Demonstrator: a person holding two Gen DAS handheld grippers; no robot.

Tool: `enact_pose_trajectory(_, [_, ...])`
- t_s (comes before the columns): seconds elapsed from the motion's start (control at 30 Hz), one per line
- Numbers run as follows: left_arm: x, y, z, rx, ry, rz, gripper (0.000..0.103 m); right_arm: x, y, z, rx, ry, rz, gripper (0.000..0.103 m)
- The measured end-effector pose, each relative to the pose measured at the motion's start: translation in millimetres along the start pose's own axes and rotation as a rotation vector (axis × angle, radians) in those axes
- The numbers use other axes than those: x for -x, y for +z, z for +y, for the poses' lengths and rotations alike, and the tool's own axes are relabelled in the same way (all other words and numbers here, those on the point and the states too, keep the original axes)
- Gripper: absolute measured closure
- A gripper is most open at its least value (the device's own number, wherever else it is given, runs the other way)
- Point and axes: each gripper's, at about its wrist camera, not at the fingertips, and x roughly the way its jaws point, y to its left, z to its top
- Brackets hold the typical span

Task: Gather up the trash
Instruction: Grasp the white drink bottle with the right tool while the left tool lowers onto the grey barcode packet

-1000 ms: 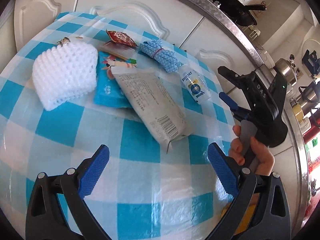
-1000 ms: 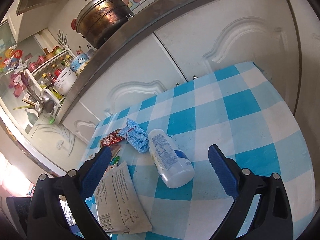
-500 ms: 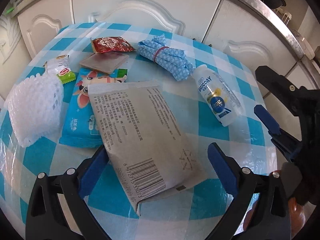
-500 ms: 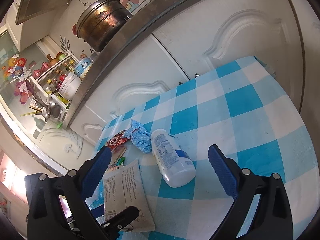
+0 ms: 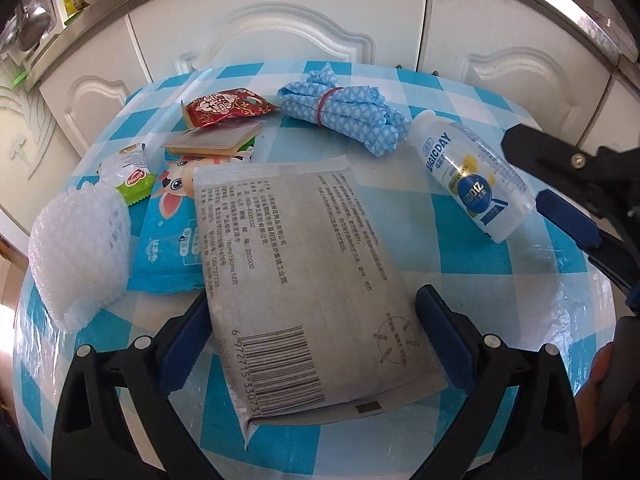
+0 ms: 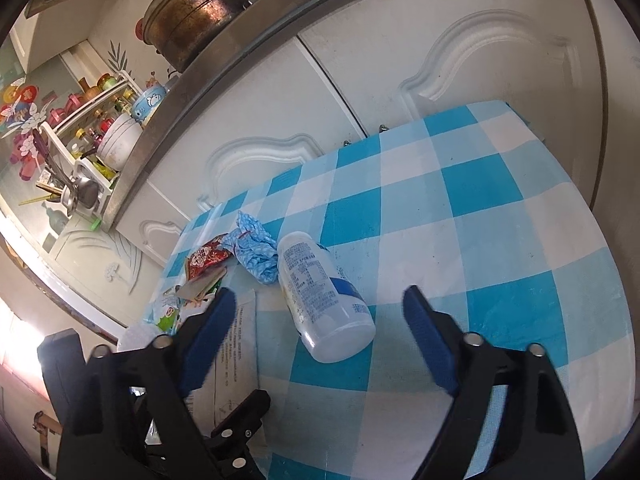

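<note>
A flat grey printed packet (image 5: 304, 272) lies on the blue-checked tablecloth (image 5: 500, 292), its near end between the open fingers of my left gripper (image 5: 312, 324). A white plastic bottle (image 5: 468, 180) lies on its side to the right; in the right wrist view the bottle (image 6: 324, 300) lies just ahead of my open right gripper (image 6: 316, 320). Behind are a blue cloth bundle (image 5: 340, 108), a red snack wrapper (image 5: 224, 106), a brown flat wrapper (image 5: 216, 142), a green-white wrapper (image 5: 132, 172), a blue wipes pack (image 5: 172, 236) and white foam netting (image 5: 80, 252).
White cabinet doors (image 5: 280, 24) stand right behind the small table. A steel counter edge (image 6: 224, 56) above carries a metal pot (image 6: 196, 12) and a dish rack (image 6: 88, 160). The right half of the tablecloth (image 6: 500, 220) holds nothing.
My left gripper has moved forward and lower, so the grey packet's near end now lies between its open fingers. The right gripper has moved slightly closer to the bottle.
</note>
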Motion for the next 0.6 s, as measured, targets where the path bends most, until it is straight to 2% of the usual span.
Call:
enact_pose_trajectory(0.2, [4.0, -3.9, 2.3, -0.013, -0.015, -0.027, 0.013, -8.0, -4.5, 4.6, 0.042, -0.038, 0.028, 0.034])
enact_pose_trajectory(0.27, [4.5, -4.1, 3.2, -0.015, -0.017, -0.03, 0.018, -10.7, -6.1, 6.1, 0.051, -0.04, 0.039, 0.04])
enact_pose_trajectory(0.43, [8.2, -6.5, 9.3, -0.008, -0.038, -0.038, 0.025, -17.7, -10.8, 11.1, 0.085, -0.063, 0.063, 0.048])
enact_pose_trajectory(0.6, [12.1, -11.1, 15.7, -0.006, -0.059, -0.043, 0.028, -22.4, -14.1, 15.1, 0.113, -0.081, 0.082, 0.058])
